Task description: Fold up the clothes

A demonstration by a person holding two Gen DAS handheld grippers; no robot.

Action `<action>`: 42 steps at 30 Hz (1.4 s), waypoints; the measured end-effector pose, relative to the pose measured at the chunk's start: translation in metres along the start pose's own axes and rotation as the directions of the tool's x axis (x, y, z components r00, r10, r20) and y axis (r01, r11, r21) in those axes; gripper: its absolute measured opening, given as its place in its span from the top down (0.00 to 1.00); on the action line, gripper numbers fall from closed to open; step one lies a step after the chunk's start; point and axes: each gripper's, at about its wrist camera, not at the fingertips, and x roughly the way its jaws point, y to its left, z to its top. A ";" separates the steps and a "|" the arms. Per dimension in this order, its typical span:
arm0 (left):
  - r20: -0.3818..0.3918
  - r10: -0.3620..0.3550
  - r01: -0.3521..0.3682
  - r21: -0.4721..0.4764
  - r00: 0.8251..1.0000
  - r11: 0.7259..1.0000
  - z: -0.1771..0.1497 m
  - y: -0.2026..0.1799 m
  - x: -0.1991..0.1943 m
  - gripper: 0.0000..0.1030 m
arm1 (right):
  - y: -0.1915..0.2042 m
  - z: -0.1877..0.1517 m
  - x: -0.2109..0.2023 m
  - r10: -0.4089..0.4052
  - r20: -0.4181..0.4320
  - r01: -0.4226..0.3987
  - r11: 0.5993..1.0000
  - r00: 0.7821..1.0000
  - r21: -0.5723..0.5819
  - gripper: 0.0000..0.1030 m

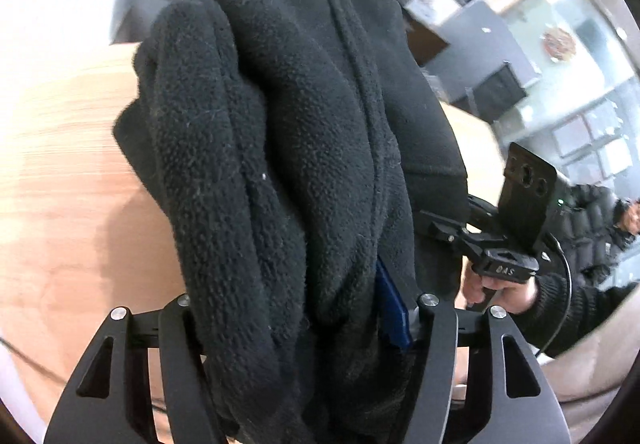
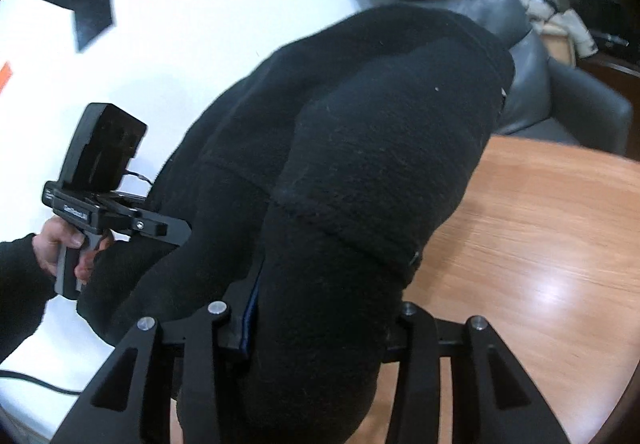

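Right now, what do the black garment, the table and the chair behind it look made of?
Garment: fleece by the look, matte, with a nubby pilled pile and lint specks. Table: wood or wood-look laminate, grain lines, glossy glare. Chair: grey leather or imitation, smooth with a soft sheen.

Counter (image 2: 540, 228): light wood-grain top, glossy, with a pale glare patch showing in the right wrist view. Same surface in the left wrist view (image 1: 60, 172), warm tan, a soft shadow across it. The visible stretches are bare wood. Whether the black fleece garment (image 1: 288, 148) touches the top cannot be told.
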 end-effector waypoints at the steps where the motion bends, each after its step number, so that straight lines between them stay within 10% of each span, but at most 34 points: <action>1: -0.019 0.013 -0.014 -0.021 1.000 1.000 0.002 0.023 0.013 0.40 | -0.001 0.001 0.025 -0.018 -0.029 0.018 1.000 0.999 0.003 0.57; 4: -0.050 -0.005 -0.001 -0.115 0.999 0.993 -0.001 0.079 0.045 0.30 | -0.009 -0.004 0.086 -0.109 -0.120 0.109 0.994 0.987 -0.005 0.54; 14: 0.061 -0.080 0.087 -0.120 0.995 0.989 -0.013 0.103 0.046 0.25 | -0.006 0.008 0.098 -0.154 -0.141 0.149 0.988 0.978 -0.045 0.51; 22: 0.141 0.157 -0.140 -0.127 0.977 0.982 -0.030 0.041 0.008 0.16 | 0.001 0.001 0.079 -0.200 -0.155 0.193 0.979 0.968 -0.058 0.23; 28: 0.286 0.458 -0.415 -0.199 0.842 0.888 -0.112 -0.032 -0.104 0.09 | 0.058 0.012 0.007 -0.329 -0.110 0.291 0.919 0.938 -0.267 0.21; 34: 0.326 0.633 -0.513 -0.386 0.702 0.767 -0.169 -0.160 -0.185 0.00 | 0.079 0.057 -0.115 -0.303 -0.021 0.277 0.895 0.953 -0.351 0.14; 42: 0.210 0.788 -0.606 -0.536 0.579 0.588 -0.197 -0.319 -0.175 0.00 | 0.112 0.021 -0.249 -0.323 -0.004 0.293 0.862 0.946 -0.413 0.10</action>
